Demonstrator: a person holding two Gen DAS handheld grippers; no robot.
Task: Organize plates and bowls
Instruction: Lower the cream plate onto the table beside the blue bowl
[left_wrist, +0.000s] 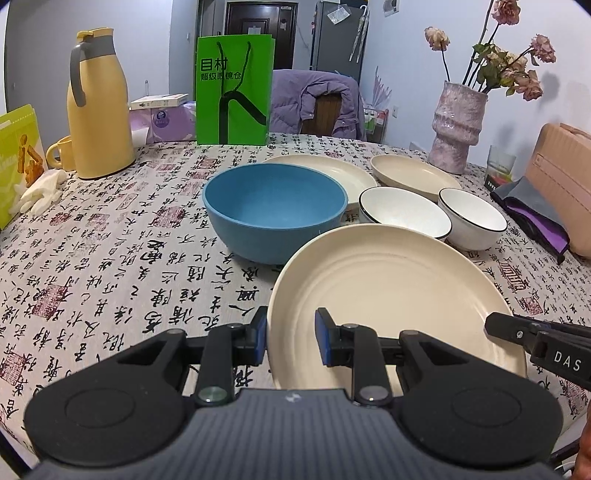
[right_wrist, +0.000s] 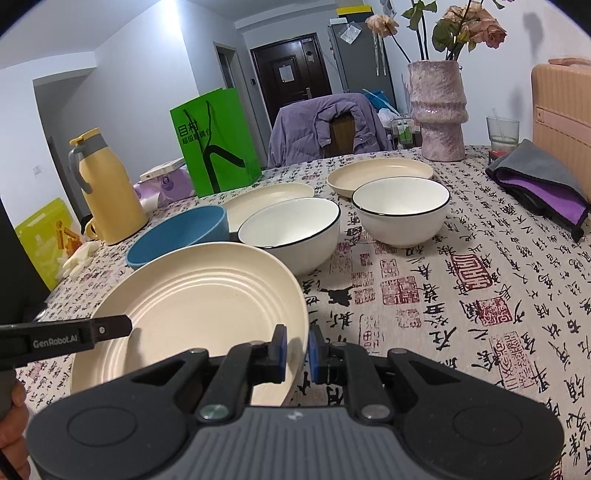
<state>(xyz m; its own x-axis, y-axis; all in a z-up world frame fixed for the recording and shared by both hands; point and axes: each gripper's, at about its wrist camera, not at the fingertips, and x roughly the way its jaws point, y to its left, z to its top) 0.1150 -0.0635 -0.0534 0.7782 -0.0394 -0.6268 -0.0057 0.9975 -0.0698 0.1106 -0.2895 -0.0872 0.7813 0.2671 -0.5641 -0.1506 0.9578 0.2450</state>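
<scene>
Cream plates: three, nearest plate (left_wrist: 388, 295) at the bench (left_wrist: 110, 258) front
White bowls: two (left_wrist: 404, 210)
Blue bowl (left_wrist: 275, 210): one
Left tongs (left_wrist: 290, 338): gripping nearest plate's left rim
Right tongs (right_wrist: 297, 349): clamping its right rim

left gripper (left_wrist: 290, 338) angled down, blue pads straddling the cream ribbed plate (left_wrist: 388, 295) rim. right gripper (right_wrist: 296, 349) angled down, clamped on the opposite rim.
</scene>
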